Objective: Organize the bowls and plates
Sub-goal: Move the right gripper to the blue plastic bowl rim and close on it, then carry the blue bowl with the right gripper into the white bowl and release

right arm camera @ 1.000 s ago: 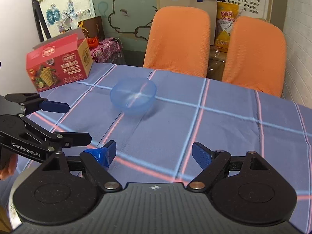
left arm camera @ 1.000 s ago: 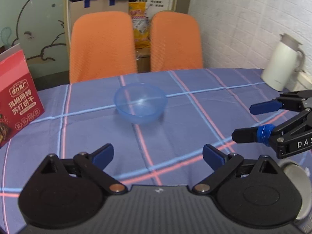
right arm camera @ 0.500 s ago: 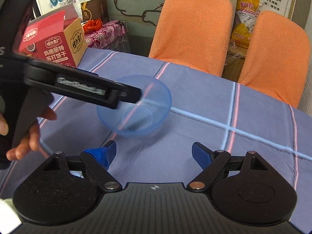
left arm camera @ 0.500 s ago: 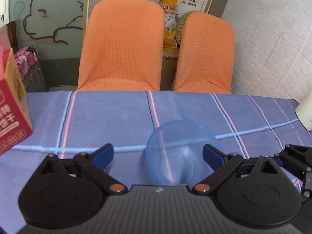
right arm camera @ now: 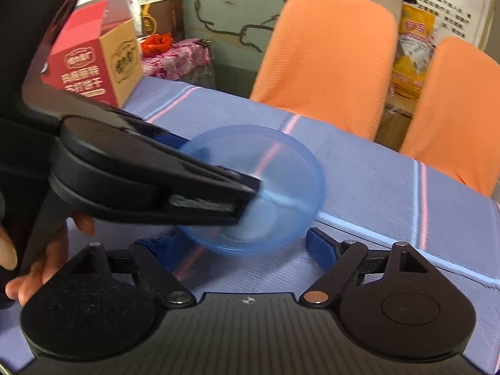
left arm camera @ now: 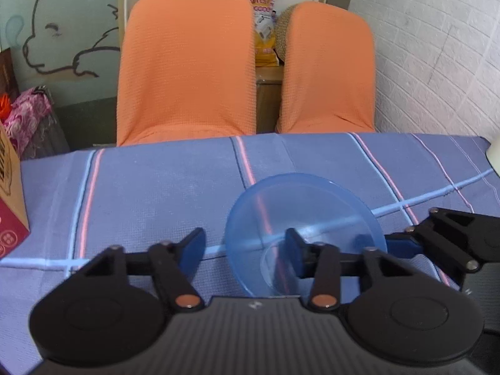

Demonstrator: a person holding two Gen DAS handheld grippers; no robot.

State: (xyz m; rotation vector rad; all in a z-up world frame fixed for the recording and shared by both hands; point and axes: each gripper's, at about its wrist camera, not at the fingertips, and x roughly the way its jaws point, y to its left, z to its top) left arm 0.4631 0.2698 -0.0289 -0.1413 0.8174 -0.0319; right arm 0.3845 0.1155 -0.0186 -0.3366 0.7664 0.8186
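A translucent blue bowl [left arm camera: 307,212] stands upright on the checked blue tablecloth [left arm camera: 140,187]. My left gripper [left arm camera: 244,250] is open but narrowed and straddles the bowl's near-left wall, with its right finger [left arm camera: 293,251] inside the bowl and its left finger outside. In the right wrist view the bowl [right arm camera: 281,168] lies just ahead of my right gripper [right arm camera: 239,245], which is open and low at the bowl's near side. The left gripper [right arm camera: 150,184] crosses that view from the left, its tip in the bowl. One right finger [left arm camera: 403,246] shows at the bowl's right rim.
A red cardboard box [right arm camera: 93,72] stands at the table's left. Two orange chairs [left arm camera: 187,62] [left arm camera: 328,68] are pushed up to the far edge. A white jug [left arm camera: 495,159] peeks in at the right. A person's hand [right arm camera: 40,265] holds the left gripper.
Both grippers have moved forward up to the bowl. The left gripper's fingers have come closer together around the bowl's wall. The bowl has stayed in place.
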